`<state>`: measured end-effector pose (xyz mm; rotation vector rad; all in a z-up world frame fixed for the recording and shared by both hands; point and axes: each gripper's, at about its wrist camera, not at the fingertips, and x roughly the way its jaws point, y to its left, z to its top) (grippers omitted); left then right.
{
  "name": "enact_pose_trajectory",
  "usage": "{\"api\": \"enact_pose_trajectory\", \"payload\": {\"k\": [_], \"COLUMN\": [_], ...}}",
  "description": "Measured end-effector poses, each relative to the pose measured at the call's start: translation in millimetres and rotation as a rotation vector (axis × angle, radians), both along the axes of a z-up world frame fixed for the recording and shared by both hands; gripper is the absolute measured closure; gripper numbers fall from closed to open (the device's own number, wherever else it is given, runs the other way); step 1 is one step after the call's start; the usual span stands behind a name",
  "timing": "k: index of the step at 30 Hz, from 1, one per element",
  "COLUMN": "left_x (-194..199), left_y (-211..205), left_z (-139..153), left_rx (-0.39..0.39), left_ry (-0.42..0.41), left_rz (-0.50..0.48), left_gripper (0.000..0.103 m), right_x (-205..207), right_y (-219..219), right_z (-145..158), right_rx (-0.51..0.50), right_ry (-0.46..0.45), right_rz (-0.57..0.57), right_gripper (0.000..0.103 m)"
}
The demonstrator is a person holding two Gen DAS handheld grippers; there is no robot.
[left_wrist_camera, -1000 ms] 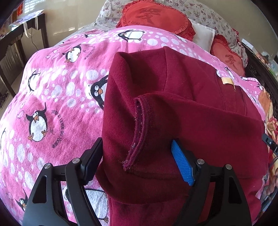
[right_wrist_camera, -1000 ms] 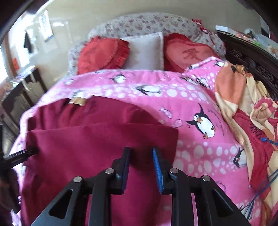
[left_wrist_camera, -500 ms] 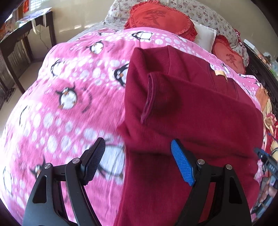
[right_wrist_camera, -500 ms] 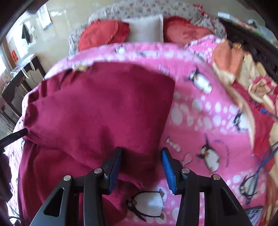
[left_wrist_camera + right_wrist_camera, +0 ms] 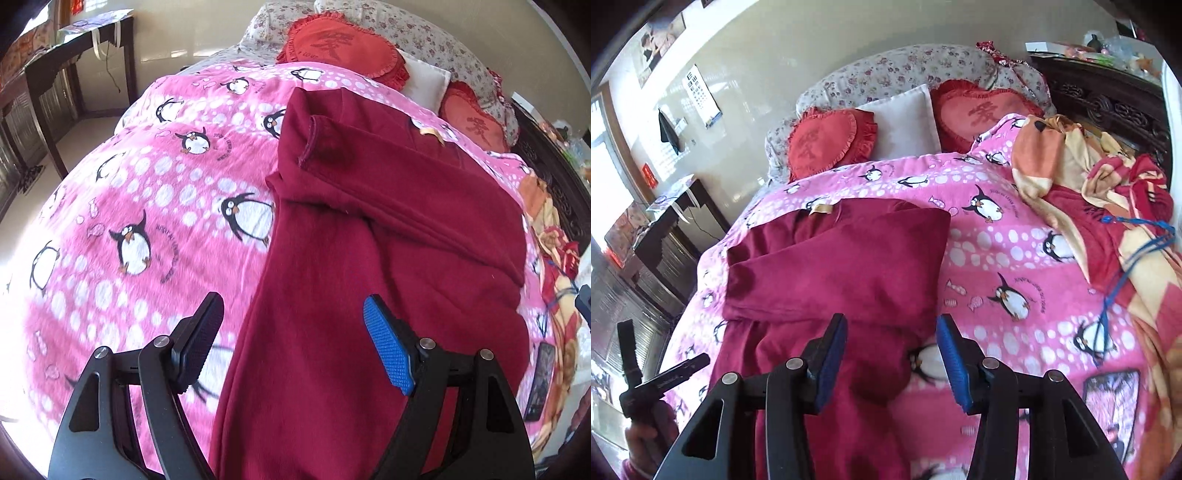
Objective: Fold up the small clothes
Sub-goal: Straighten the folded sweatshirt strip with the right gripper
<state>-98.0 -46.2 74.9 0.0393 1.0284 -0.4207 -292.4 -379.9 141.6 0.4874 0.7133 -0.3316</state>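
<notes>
— Two grippers, both with jaws apart and holding nothing?

— Yes. The left gripper [image 5: 293,345] hangs over the near edge of the dark red garment [image 5: 388,258], one finger over the pink penguin blanket [image 5: 147,206]. The right gripper [image 5: 892,360] hangs over the garment's [image 5: 842,266] other near corner.

— Where is the garment?

— Flat on the blanket [image 5: 1015,258], its far part folded over towards the grippers. Red heart cushions [image 5: 827,142] sit behind.
</notes>
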Motion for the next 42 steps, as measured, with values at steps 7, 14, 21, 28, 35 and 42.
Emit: {"api": "enact_pose_trajectory", "payload": {"k": [7,14,21,28,35,42], "left_x": [-27,-44,-54,-68,-76,-85], "left_y": [29,72,108,113,99,76], "left_z": [27,29,-8,-36,-47,-53], "left_rx": [-0.052,-0.095,-0.135,-0.173,-0.098,0.05], "left_ry": [-0.017,0.015,0.152,0.264,0.238,0.203], "left_rz": [-0.039,-0.042,-0.023,-0.029,-0.06,-0.157], "left_gripper": [0.024,0.023,0.023,0.023,0.023,0.015], "right_x": [-47,-88,-115,-106,-109,-104], "right_y": [22,47,49,70,73,84], "right_z": [28,30,-33,-82,-107,-104], "right_rx": [0.032,0.034,0.13,0.285,0.335,0.308], "right_ry": [-0.059,-0.034,0.072,0.116,0.153,0.122], "right_rz": [0.001,0.043,0.073,0.208,0.198,0.242], "right_gripper": [0.054,0.034,0.034,0.034,0.034,0.035]}}
